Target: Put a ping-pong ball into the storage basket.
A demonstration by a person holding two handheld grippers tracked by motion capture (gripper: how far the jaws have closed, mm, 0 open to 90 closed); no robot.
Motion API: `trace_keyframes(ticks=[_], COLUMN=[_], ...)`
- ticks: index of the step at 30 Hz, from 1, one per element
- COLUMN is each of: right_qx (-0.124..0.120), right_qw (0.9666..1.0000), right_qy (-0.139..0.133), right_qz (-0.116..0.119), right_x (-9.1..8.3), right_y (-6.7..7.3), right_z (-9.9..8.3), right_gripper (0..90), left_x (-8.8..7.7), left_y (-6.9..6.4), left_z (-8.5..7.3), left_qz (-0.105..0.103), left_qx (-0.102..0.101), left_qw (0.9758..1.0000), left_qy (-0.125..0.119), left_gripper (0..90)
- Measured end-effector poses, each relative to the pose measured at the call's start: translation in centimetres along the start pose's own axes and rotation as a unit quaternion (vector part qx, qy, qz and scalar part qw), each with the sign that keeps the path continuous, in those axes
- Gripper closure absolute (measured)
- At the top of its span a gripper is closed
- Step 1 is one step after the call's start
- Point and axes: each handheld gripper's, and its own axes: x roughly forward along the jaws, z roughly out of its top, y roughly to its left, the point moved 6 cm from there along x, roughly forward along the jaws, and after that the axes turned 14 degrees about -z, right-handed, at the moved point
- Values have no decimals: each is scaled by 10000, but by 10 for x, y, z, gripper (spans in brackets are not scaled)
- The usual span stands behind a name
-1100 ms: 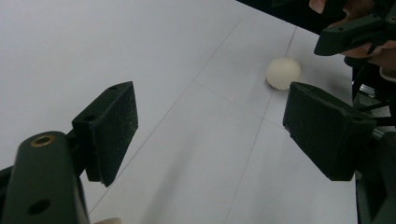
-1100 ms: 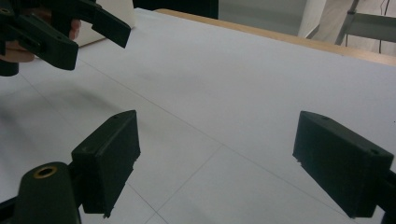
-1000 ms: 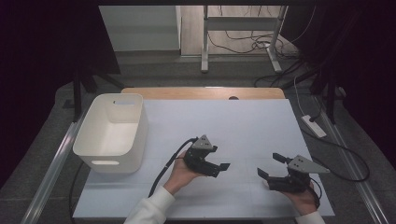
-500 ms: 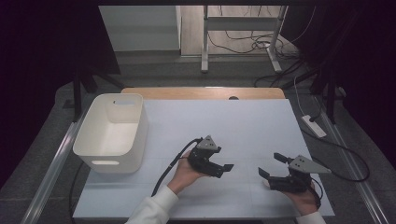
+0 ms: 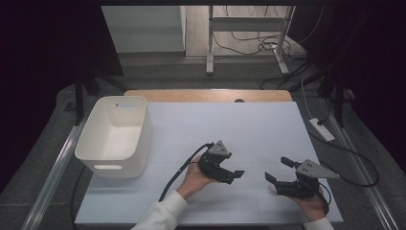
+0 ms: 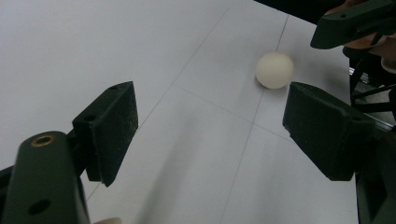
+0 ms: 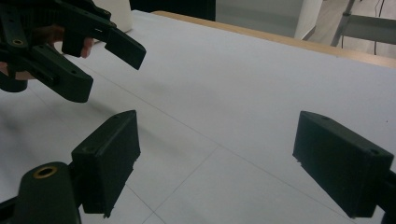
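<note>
No text, label, brand, number or sign can be read anywhere in these views.

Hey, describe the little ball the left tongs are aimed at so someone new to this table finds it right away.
Start at the white table, with a white bin at its left. The ball lies on the near right part, ahead of the open left tongs and beside the right tongs. It is small, round and cream-white, the only loose thing on the surface.
</note>
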Motion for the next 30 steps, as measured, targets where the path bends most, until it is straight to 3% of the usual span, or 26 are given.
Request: trace_keyframes(ticks=[30], right_qx=[28], right_qw=[10000], right_qy=[-39], right_qz=[-31], right_x=[-1], right_y=[0], right_z=[1], right_gripper=[143], left_x=[27], left_y=[-9], left_z=[7], left_qz=[-189], left_qx=[136], left_qw=[9995], left_qy=[209], left_gripper=[189])
